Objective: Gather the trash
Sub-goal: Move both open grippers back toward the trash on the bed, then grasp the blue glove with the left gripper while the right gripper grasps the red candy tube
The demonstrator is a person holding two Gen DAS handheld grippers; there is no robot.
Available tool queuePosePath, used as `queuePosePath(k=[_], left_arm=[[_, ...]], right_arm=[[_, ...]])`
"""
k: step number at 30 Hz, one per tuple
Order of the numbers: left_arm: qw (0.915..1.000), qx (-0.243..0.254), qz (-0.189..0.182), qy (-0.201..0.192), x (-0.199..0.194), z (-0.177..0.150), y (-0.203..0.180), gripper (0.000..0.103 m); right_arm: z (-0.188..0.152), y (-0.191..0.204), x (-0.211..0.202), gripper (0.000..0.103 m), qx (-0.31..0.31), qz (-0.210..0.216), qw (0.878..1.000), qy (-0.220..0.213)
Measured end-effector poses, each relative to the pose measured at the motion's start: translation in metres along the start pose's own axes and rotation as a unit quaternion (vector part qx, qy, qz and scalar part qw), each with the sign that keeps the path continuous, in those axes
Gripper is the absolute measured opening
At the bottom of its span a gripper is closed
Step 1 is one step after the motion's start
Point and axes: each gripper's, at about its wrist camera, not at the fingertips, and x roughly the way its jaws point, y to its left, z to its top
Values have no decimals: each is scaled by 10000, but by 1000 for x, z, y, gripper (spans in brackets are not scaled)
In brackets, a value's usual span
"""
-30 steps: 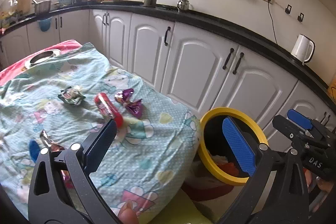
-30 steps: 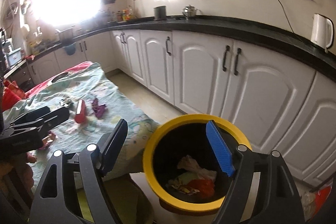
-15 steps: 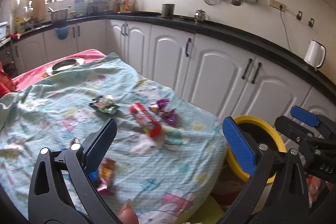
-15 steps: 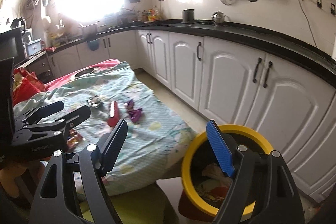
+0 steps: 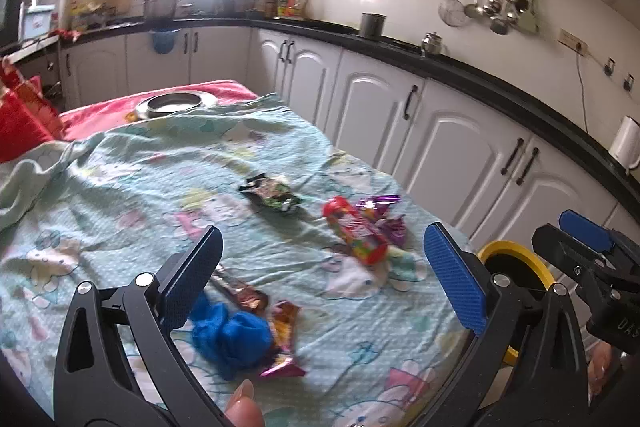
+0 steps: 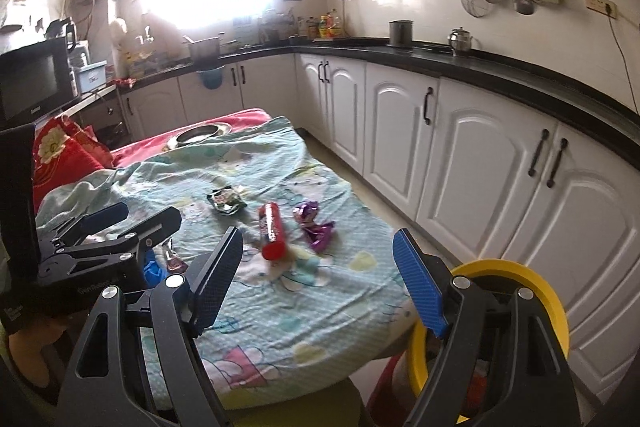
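Several wrappers, among them a red tube wrapper (image 5: 355,231) and a purple wrapper (image 6: 314,227), lie on our patterned cloth (image 5: 120,187) ahead of both empty, spread-jawed tongs, left gripper (image 5: 324,277) and right gripper (image 6: 318,281), the yellow-rimmed bin (image 6: 532,291) just right.

Your left wrist camera looked forward and down from close over the near edge of the tabletop (image 5: 120,187), across its cartoon-print cloth toward the white cabinets (image 5: 452,147). Your right wrist camera sat further right and back, facing the same way. Both caught the red tube (image 5: 356,231) (image 6: 272,231) and yellow-rimmed bin (image 5: 516,255) (image 6: 532,279).
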Motion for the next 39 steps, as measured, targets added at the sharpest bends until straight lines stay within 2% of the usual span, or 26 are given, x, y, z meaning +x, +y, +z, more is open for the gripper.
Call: queuePosePath(k=[9, 15, 18, 24, 30, 34, 39], left_arm=[[9986, -431, 208, 203, 6, -7, 46, 93], [9962, -708, 223, 461, 13, -18, 74, 93], [9944, -859, 163, 601, 18, -23, 84, 92], [9902, -1074, 39, 894, 26, -34, 97, 85], [9844, -1251, -216, 1221, 36, -48, 99, 78], [9791, -1410, -362, 1419, 43, -56, 102, 69], [9768, -1504, -395, 1472, 45, -60, 106, 61]], right_arm=[[-1, 22, 33, 75, -276, 214, 9991, 254], [-3, 31, 60, 74, -404, 409, 9972, 477], [-4, 32, 79, 71, -373, 504, 9958, 661], [-6, 32, 115, 65, -376, 494, 9929, 1018], [-8, 36, 137, 64, -426, 479, 9911, 1167], [-6, 40, 152, 61, -477, 501, 9900, 1230], [-9, 46, 173, 57, -462, 552, 9875, 1404]])
